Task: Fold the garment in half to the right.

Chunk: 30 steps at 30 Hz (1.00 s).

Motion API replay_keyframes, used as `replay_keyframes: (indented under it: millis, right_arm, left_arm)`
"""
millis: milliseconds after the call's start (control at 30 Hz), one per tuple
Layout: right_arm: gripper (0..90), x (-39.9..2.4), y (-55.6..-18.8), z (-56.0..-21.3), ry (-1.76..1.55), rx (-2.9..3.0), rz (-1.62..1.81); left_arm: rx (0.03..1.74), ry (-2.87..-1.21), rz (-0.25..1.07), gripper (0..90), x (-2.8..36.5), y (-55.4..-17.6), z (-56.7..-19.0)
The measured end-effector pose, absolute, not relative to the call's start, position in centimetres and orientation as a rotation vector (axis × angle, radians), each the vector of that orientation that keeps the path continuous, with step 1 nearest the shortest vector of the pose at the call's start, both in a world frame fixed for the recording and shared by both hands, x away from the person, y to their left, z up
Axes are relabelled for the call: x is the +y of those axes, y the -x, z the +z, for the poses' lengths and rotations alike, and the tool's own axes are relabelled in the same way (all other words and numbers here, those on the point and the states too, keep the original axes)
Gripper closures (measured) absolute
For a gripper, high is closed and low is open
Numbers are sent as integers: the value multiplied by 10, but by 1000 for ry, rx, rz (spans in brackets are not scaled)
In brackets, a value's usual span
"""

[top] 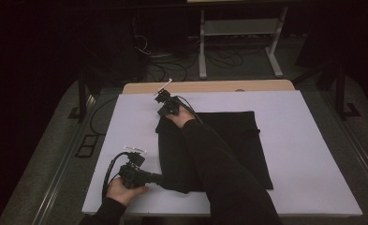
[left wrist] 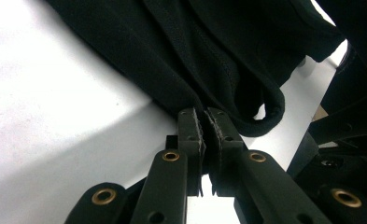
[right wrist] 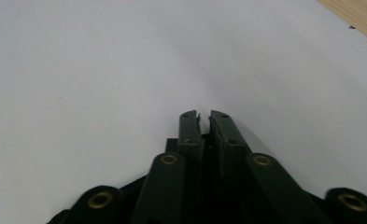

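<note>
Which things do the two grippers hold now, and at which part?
Left gripper pinches the black garment at its near-left edge. Right gripper is shut; no cloth shows between its jaws.

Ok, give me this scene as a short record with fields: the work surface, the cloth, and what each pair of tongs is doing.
surface: white board on a wooden table
cloth: black garment, lying on the board, partly folded
left tongs: shut on the black garment at its near left edge
right tongs: shut, at the garment's far left corner; no cloth seen past the tips, white board beyond
arm: the person's right sleeve crosses over the garment
</note>
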State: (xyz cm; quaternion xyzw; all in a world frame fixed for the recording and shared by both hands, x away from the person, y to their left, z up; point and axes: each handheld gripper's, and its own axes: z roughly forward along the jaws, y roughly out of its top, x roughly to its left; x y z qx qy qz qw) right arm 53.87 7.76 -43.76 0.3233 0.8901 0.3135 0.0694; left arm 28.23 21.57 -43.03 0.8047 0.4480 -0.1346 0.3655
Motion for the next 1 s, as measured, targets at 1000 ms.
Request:
replay_keyframes:
  millis: [1000]
  right_arm:
    - [864,32,-518,-395,-950,2659,993]
  left_arm:
    - [1100,-2049,-325,830,208,-281,-421]
